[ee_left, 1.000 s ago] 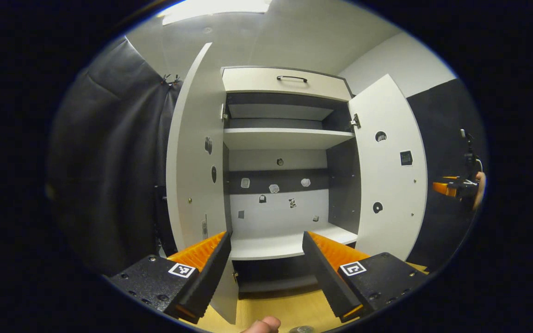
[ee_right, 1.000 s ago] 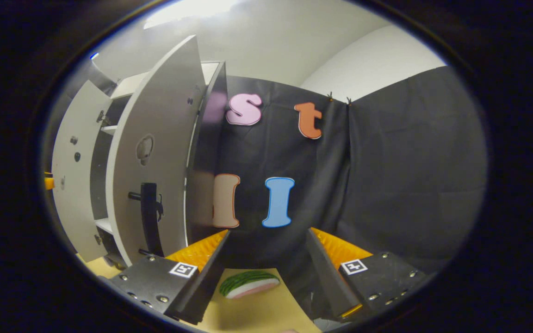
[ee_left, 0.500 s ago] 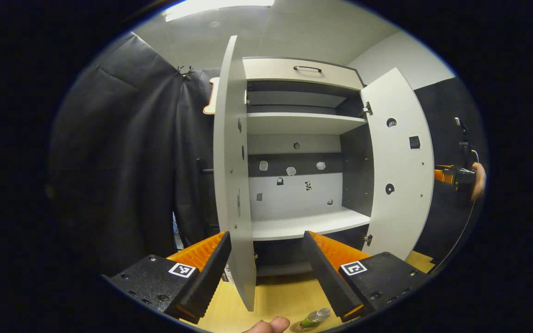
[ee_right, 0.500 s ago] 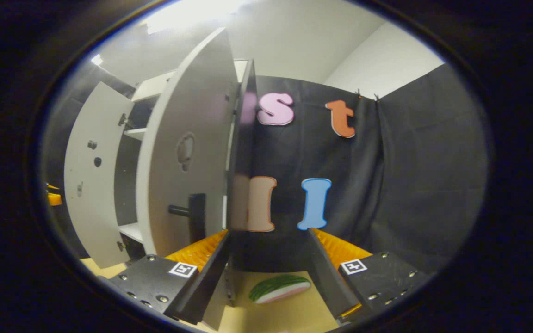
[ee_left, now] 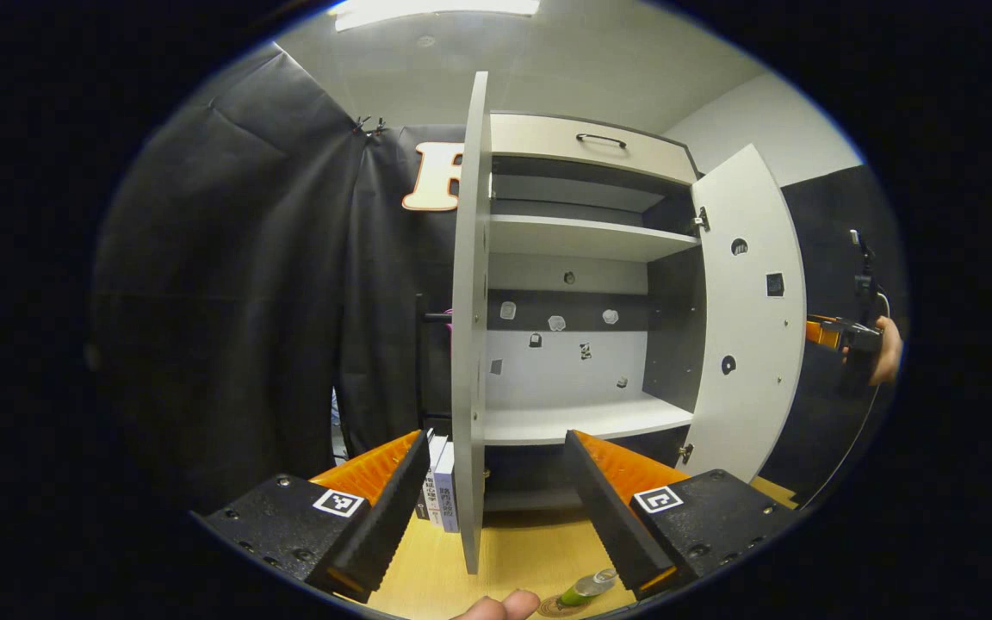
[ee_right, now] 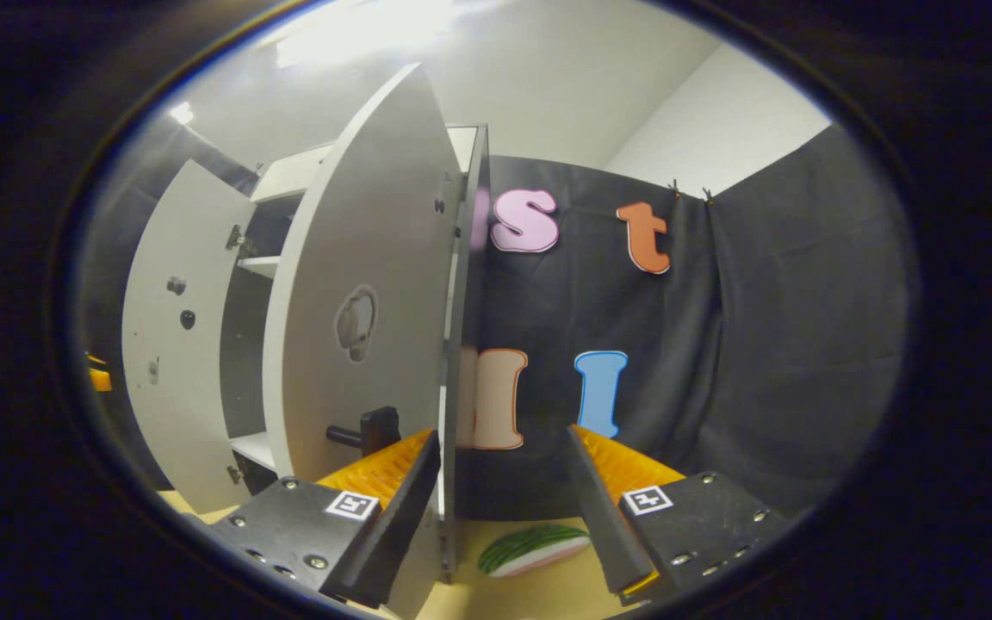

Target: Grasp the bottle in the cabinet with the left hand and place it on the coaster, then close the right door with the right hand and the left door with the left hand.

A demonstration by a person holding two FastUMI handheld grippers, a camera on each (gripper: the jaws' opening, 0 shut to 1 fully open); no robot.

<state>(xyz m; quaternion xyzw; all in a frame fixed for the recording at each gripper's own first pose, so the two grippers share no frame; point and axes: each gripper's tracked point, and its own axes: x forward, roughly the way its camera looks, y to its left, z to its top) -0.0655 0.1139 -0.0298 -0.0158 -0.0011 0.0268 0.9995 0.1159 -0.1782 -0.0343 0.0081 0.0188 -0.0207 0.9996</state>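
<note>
Now, left gripper view: left gripper (ee_left: 492,495) level, aimed at the cabinet (ee_left: 582,284), fingers spread wide, holding nothing. Left door (ee_left: 468,327) stands edge-on between them at 12 o'clock; a second ago its inner face showed. Right door (ee_left: 750,319) open at 3 o'clock, with the right gripper (ee_left: 840,331) in a hand (ee_left: 885,349) beyond it. Bottle (ee_left: 586,587) sits on the coaster (ee_left: 554,608) at 6 o'clock, on the table (ee_left: 513,555); a thumb (ee_left: 496,606) beside it. Books (ee_left: 439,482) now visible behind the door.

Right gripper view: right gripper (ee_right: 503,508) level, fingers wide apart, empty. Right door (ee_right: 367,293) fronts its left finger, closer than a second ago, handle (ee_right: 375,427) just above that finger. Watermelon slice (ee_right: 532,548) at 6 o'clock
</note>
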